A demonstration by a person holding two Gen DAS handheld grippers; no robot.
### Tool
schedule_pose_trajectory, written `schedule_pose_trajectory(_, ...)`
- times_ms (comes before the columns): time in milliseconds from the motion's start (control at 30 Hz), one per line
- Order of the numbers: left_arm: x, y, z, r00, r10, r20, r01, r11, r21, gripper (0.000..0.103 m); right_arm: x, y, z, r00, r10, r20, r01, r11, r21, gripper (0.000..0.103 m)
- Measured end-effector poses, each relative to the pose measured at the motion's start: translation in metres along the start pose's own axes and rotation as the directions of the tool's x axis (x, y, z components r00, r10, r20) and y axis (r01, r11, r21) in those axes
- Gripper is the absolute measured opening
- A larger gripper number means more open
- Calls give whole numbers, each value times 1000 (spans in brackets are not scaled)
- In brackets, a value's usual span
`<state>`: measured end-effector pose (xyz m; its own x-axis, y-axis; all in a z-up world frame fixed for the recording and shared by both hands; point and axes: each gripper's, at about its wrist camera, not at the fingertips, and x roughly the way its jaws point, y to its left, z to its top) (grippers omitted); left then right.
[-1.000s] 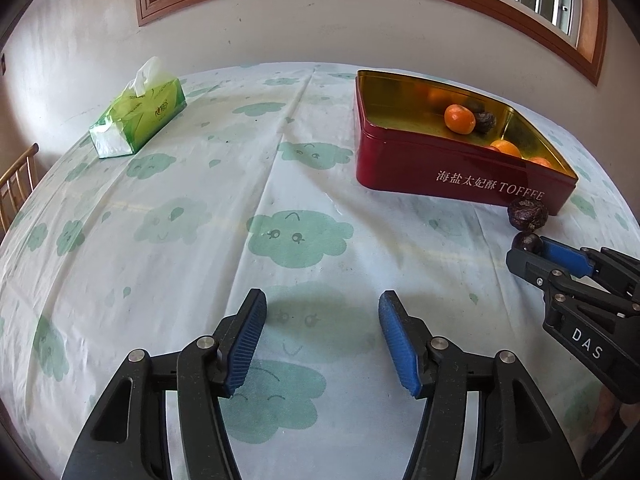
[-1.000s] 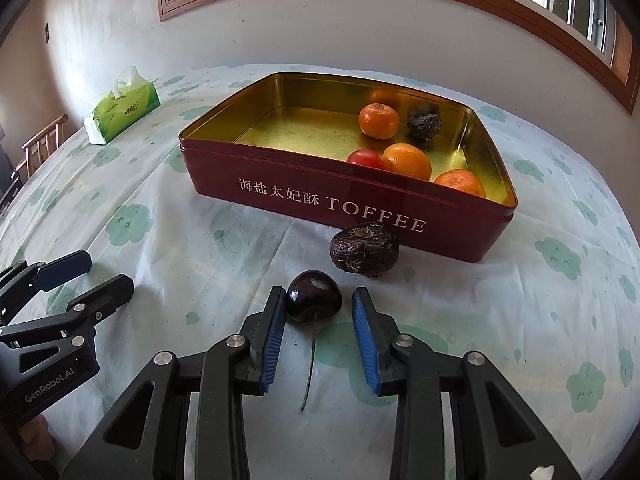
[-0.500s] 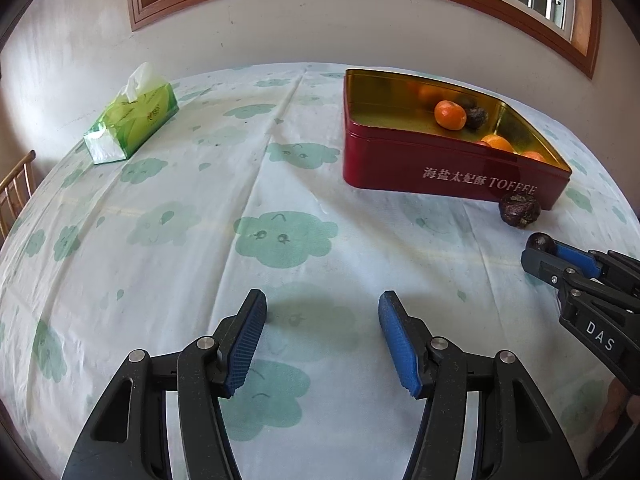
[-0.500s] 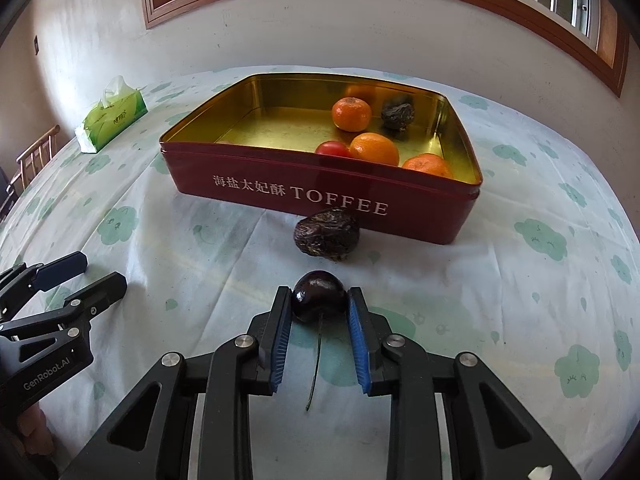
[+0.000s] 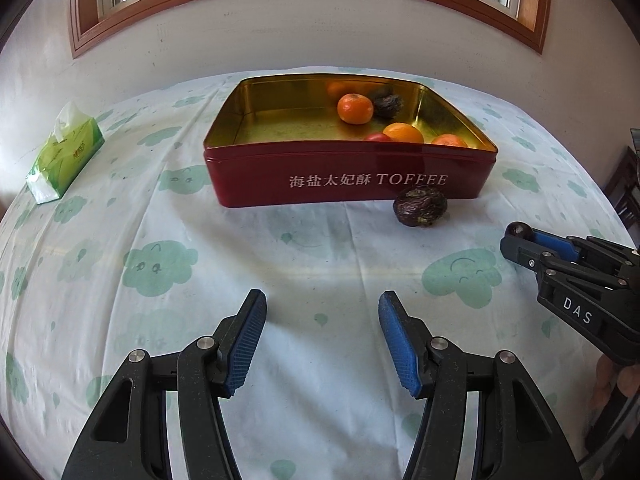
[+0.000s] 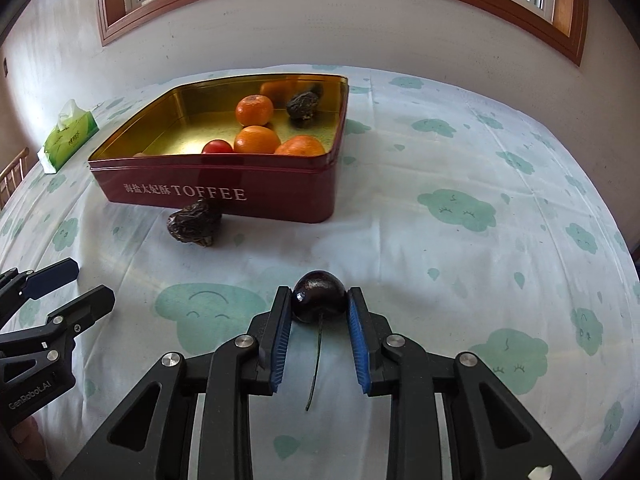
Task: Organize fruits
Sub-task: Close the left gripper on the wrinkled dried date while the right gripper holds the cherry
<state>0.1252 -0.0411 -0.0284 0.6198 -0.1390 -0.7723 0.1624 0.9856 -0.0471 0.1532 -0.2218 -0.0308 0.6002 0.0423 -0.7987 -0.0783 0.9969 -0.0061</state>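
Mostly done, judging by the tin [image 6: 224, 184]: three oranges [image 6: 254, 110], one small red fruit [image 6: 217, 147] (tomato or similar, only half seen over the rim) and one wrinkled dark fruit [image 6: 303, 105] already inside, bunched toward one end, other end bare gold. Left to go: two pieces outside. First, a dark cherry [image 6: 319, 297] with long stem trailing back, clenched between the blue pads of the right gripper [image 6: 319, 304], pads pressing both sides, well short of the tin and off to its right side in the right wrist view. Lifted or resting on the cloth, hard to say from this angle. Second, another wrinkled dark fruit [image 5: 420, 206] on the tablecloth [image 5: 320, 264], just beside the tin's front wall under the TOFFEE lettering, possibly touching it. Left gripper [image 5: 322, 340] released, jaws apart with nothing between them, hanging over bare cloth in front of the tin, wrinkled fruit ahead and to its right. Tissue box [image 5: 64, 156] far off to the side, not part of the job. Next by guess: carry cherry over the rim and drop it, then pick up the wrinkled one, probably with the free left gripper. Watch for cherry slipping, being round and glossy, and stem snagging on the rim.
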Motion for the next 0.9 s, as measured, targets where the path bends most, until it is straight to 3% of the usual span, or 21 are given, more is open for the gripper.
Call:
schedule_pose_trajectory(467,24,-47,32,999,-42,-2,42,997,66,59,7,-38,7,1000,-9,14,8,998,61,26)
schedule_pose_trajectory(900,49,-60,52,999,-39,-19,40,998,42,59,8,-43,8,1000,21,20,-22,996,87,26)
